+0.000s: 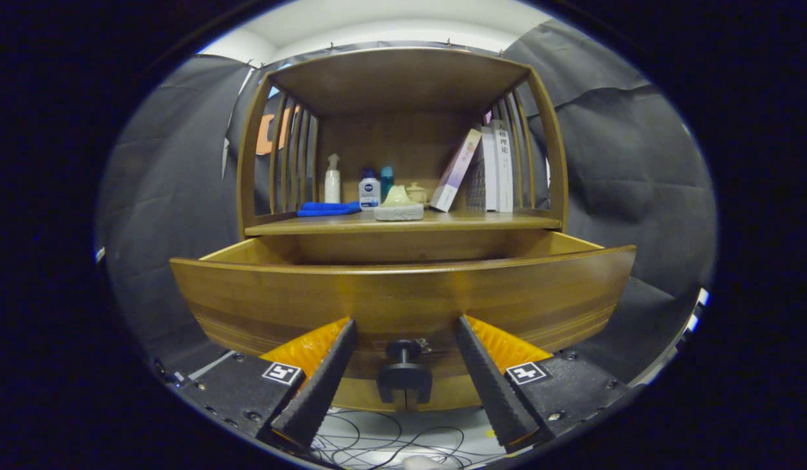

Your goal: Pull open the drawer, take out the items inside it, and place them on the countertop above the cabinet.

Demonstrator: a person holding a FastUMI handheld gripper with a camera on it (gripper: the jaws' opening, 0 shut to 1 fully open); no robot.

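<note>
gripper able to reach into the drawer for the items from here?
Probably not yet. The drawer is pulled out, but the open gripper sits low, facing its front panel with the knob between the fingers. It must rise over the rim.

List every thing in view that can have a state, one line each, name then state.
drawer: pulled open, contents hidden behind its front panel
drawer knob: free, between the fingers, not gripped
gripper: open, fingers either side of the knob
spray bottle: upright on the countertop
blue cloth: folded flat on the countertop
books: standing, the left one leaning
countertop: holds several items already
</note>
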